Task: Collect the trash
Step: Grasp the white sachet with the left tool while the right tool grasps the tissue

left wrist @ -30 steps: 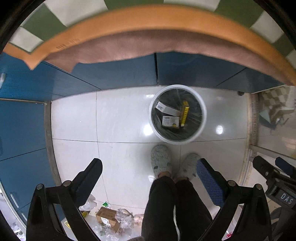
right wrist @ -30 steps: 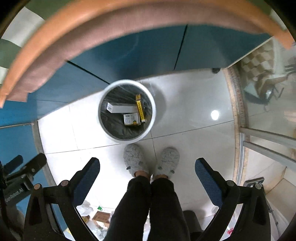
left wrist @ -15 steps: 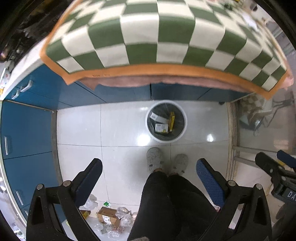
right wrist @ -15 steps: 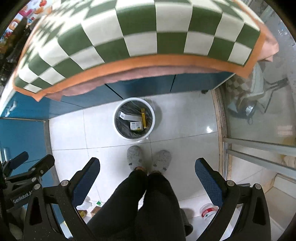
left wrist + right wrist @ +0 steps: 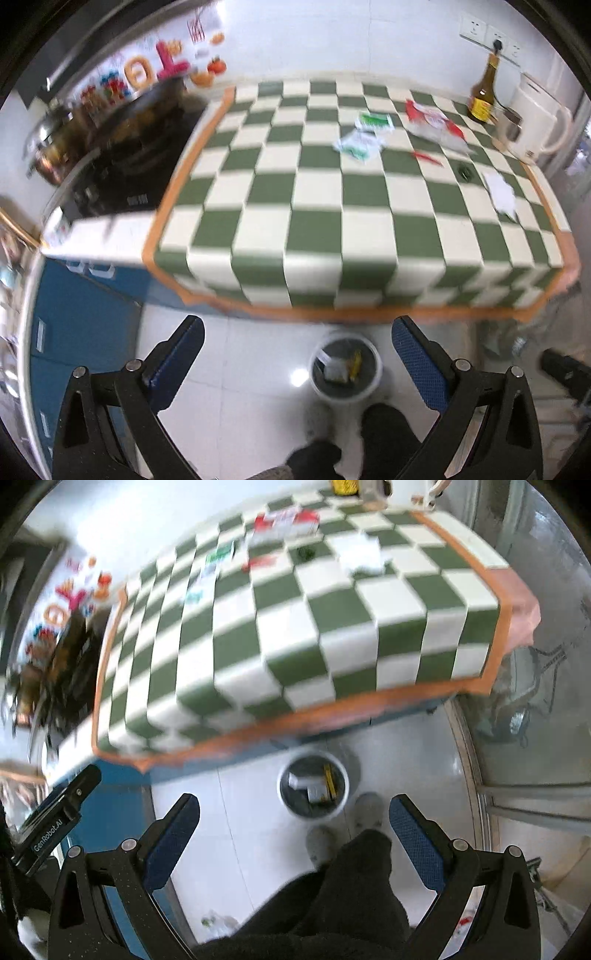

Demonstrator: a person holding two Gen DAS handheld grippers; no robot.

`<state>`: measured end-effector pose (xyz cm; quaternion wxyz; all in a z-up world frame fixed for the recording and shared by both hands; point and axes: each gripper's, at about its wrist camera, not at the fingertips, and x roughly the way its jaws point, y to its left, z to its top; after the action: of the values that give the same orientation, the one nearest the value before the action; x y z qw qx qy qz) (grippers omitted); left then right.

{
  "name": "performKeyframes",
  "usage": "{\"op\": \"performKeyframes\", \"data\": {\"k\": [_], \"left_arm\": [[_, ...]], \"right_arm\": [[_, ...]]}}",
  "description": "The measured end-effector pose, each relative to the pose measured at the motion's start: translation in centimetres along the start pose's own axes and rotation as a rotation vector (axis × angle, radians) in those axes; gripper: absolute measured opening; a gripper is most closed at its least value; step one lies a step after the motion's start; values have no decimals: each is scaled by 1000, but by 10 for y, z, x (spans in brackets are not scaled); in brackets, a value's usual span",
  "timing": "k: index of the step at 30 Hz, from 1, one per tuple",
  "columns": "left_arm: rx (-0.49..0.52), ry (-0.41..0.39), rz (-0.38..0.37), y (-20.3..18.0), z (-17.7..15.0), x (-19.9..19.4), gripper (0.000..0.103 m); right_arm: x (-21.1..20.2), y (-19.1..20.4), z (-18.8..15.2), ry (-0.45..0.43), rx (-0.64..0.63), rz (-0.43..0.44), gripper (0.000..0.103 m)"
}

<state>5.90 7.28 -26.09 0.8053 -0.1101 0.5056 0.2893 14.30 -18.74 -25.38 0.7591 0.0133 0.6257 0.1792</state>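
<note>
Left gripper: fingers spread wide, nothing held; raised above the floor in front of the tabletop.
Right gripper: fingers spread wide, nothing held; at the same height, beside the left.
Bin: on the floor just below the tabletop edge, at the person's feet; holds a few small boxes.
Trash: green-white wrappers, red-white packet, white paper; all lie loose toward the far right part of the tabletop, well apart from both grippers.
Handling (judgement): light, thin, soft; the packet film is probably slippery. Items will crumple and not break.
Grasp (judgement): pinch a raised edge or fold; flat sheets lying flush may slide.
Avoid: bottle, kettle.
</note>
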Motion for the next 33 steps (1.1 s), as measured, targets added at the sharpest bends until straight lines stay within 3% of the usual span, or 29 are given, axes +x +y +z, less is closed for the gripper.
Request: {"op": "performKeyframes", "data": {"k": [6,12,16,19,20,21,22,23,26,28,29,31,33], "left_arm": [[-33,7,74,-25,74,37,103],[-126,144,69,-48,149,113,103],[-205,232,51,-57,184,170,103],[-249,279,36,-62,201,201,103],[-265,299,33,-63,206,212,103],[-277,308,30,-63,209,217,102],[-294,313,22,-62,211,222,102],[-314,316,12,-60,213,226,102],[-363,323,-14,-57,217,237,101],[-381,340,-40,-58,218,247,86],[-389,356,-53,-59,218,254,66],[-373,331,-31,-65,221,254,61],[-328,299,3,-75,224,249,44]], "right_arm": [[12,-39,108,-77,86,-22,103],[73,-83,230,-62,153,-59,103],[127,-91,286,-5,129,-72,90],[161,-90,305,34,83,-82,81],[164,-85,307,7,51,-103,76],[169,-77,311,-16,1,-108,44],[174,-74,314,-14,-26,-129,20],[179,-75,319,-28,-29,-127,6],[187,-84,330,-27,-5,-92,5],[195,-89,339,-25,-2,-77,5],[197,-91,343,-23,0,-74,5],[202,-92,350,-24,-8,-76,5],[208,-90,357,-25,-29,-86,5]]}}
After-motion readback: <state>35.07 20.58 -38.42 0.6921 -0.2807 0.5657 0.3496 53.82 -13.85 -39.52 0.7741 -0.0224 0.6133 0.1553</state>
